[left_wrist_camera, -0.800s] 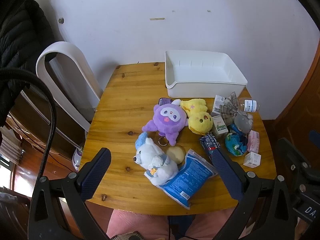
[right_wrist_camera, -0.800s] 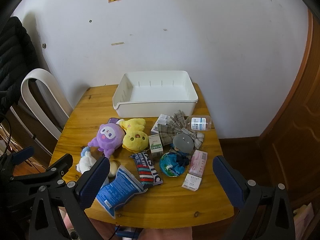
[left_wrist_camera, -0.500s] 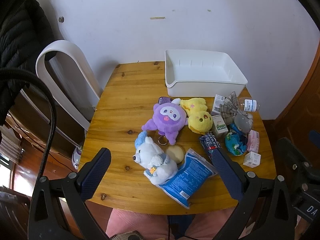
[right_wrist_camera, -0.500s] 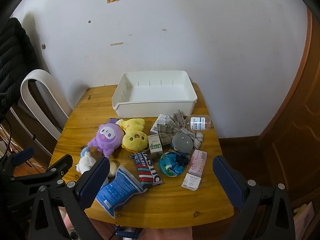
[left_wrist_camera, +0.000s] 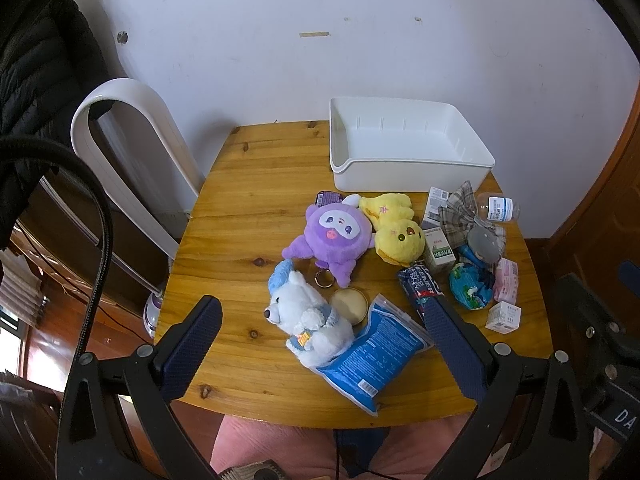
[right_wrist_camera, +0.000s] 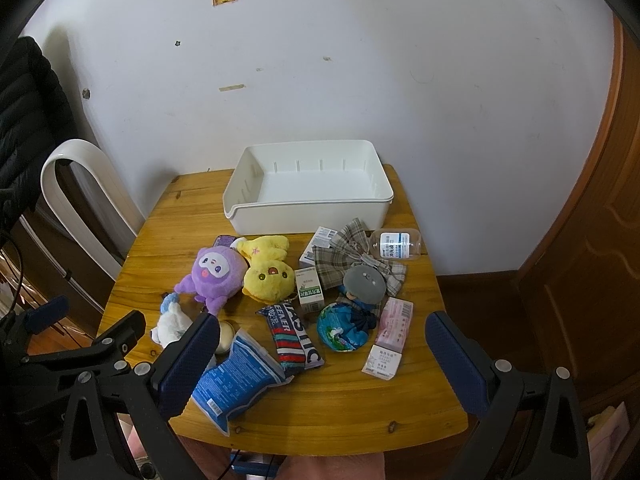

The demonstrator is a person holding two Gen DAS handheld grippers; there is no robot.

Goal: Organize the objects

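Both grippers, left (left_wrist_camera: 322, 346) and right (right_wrist_camera: 322, 356), hang spread and empty above the near table edge. White fluffy plush bear (left_wrist_camera: 308, 320) lies near-centre, white plastic bin (right_wrist_camera: 308, 196) far — likely light, soft, compressible; best grasped across the body.

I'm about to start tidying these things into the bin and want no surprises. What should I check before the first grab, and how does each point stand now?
1. White bin has nothing in it: ok.
2. Left gripper open, holding nothing: ok.
3. Right gripper open, holding nothing: ok.
4. White plush bear free to lift: not ok, it rests on the blue packet.
5. Clear bottle secure: cannot tell, it lies on its side near the table edge.
6. Path from the toys to the bin open: ok.
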